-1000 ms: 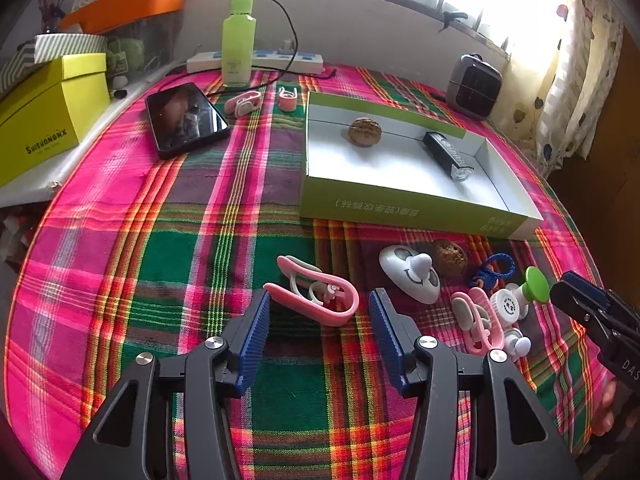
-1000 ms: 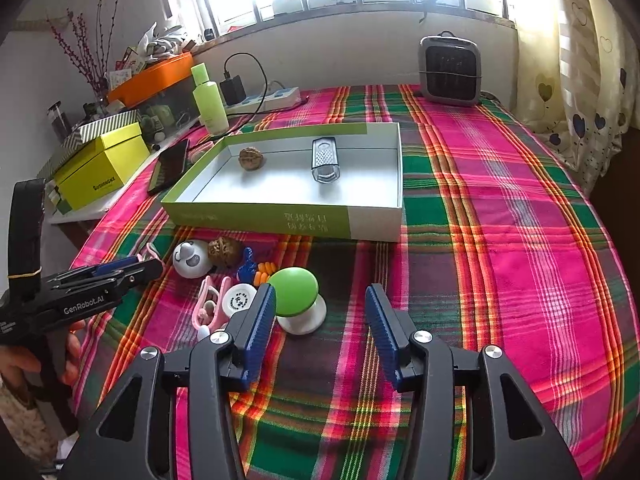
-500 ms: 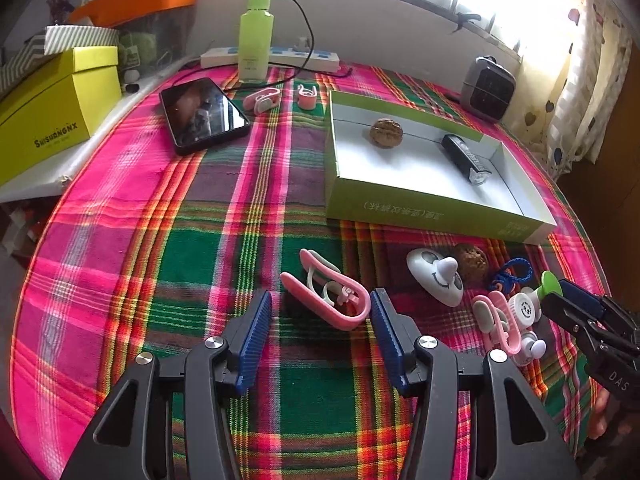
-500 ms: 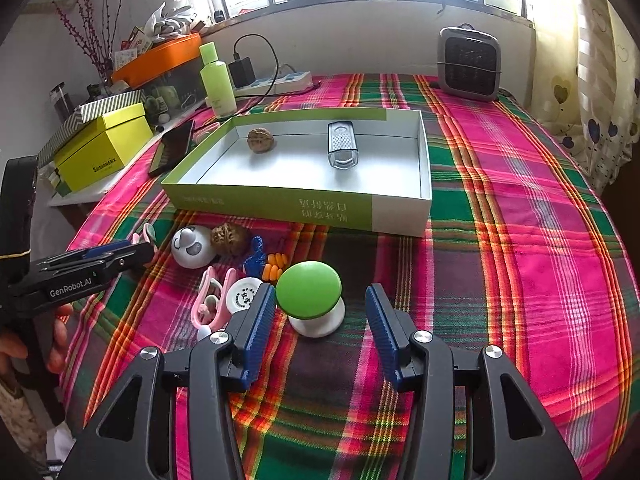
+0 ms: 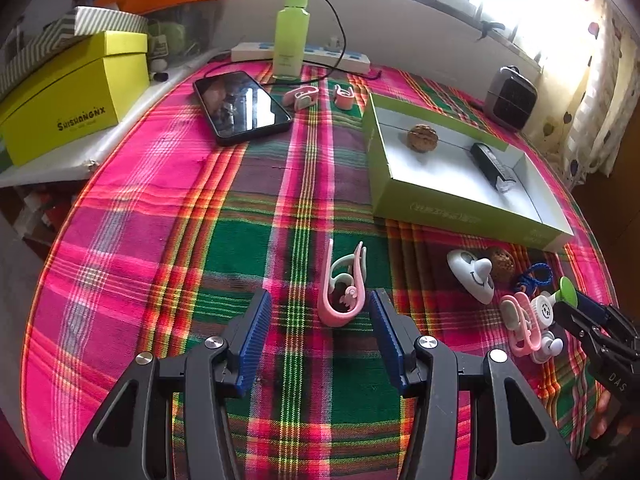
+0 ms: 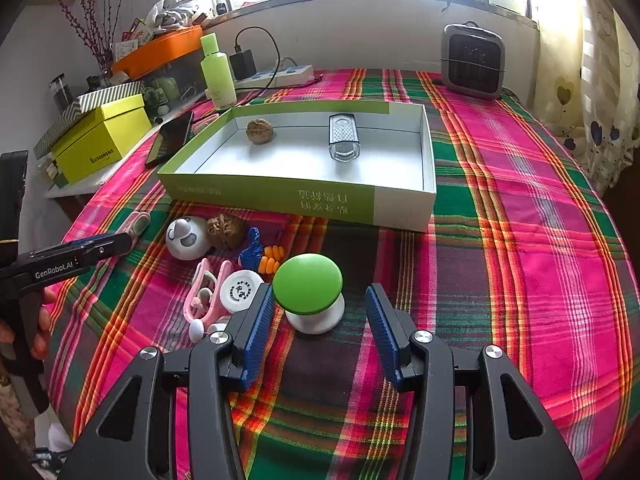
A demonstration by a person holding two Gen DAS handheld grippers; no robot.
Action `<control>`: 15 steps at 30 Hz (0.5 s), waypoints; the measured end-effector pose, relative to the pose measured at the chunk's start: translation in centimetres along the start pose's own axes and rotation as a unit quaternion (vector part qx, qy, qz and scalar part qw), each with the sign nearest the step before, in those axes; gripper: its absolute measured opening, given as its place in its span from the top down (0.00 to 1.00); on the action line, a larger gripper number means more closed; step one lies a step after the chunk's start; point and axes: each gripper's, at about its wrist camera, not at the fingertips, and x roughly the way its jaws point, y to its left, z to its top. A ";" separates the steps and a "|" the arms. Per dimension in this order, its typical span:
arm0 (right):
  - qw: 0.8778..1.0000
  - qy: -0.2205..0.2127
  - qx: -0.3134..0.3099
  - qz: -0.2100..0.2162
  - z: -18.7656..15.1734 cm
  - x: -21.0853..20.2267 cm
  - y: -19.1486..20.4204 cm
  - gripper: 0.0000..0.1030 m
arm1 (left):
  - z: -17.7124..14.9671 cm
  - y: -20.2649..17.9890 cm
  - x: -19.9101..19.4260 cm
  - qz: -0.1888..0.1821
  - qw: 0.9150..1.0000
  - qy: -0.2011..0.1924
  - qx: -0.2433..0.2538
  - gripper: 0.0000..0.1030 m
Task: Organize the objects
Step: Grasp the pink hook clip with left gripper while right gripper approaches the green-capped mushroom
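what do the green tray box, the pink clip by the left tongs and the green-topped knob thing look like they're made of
Green tray box: looks like printed cardboard, matte, with thin folded walls and a white inside.
Pink clip: probably moulded plastic, smooth with a slight sheen, and a paler inner part.
Green-topped knob: likely plastic, an evenly coloured matte dome on a white base; rubber can't be ruled out.

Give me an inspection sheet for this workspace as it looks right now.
Surface: pink and green plaid tablecloth.
Job's things: green-sided open cardboard box holds a brown walnut and a small metal grater; pink plastic clip and green-topped white knob lie on the cloth.
Clutter: black phone, green bottle.
Grippers: left gripper open around the clip; right gripper open around the knob.
Cables: black cord at white power strip.
Surroundings: grey heater, yellow box.
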 end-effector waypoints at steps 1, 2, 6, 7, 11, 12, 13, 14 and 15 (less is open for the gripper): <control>1.000 0.002 0.000 -0.001 0.0 0.1 0.0 0.53 | 0.0 -0.2 0.1 0.002 1.000 0.000 0.004 0.52; 1.000 0.002 0.000 -0.003 0.0 0.1 0.0 0.53 | 0.1 -0.4 0.2 0.002 1.000 -0.001 0.007 0.52; 1.000 0.003 -0.005 -0.004 0.1 0.3 0.0 0.53 | 0.5 -0.8 0.6 0.006 1.000 -0.001 0.016 0.52; 1.000 0.005 -0.007 -0.006 0.2 0.5 0.0 0.53 | 0.6 -0.8 0.7 0.007 1.000 -0.002 0.018 0.52; 1.000 0.012 -0.011 -0.009 0.4 1.0 0.2 0.53 | 0.8 -0.8 0.9 0.009 1.000 -0.004 0.015 0.52; 1.000 0.011 -0.012 -0.011 0.5 1.0 0.2 0.53 | 0.9 -0.8 0.9 0.009 1.000 -0.005 0.015 0.52; 1.000 0.011 -0.013 -0.012 0.5 1.0 0.2 0.53 | 0.9 -0.9 1.0 0.010 1.000 -0.006 0.016 0.52; 1.000 0.012 -0.013 -0.013 0.6 1.1 0.2 0.53 | 0.9 -0.9 1.0 0.010 1.000 -0.008 0.018 0.52; 1.000 0.014 -0.012 -0.014 0.6 1.2 0.1 0.53 | 0.9 -0.9 1.0 0.011 1.000 -0.009 0.018 0.52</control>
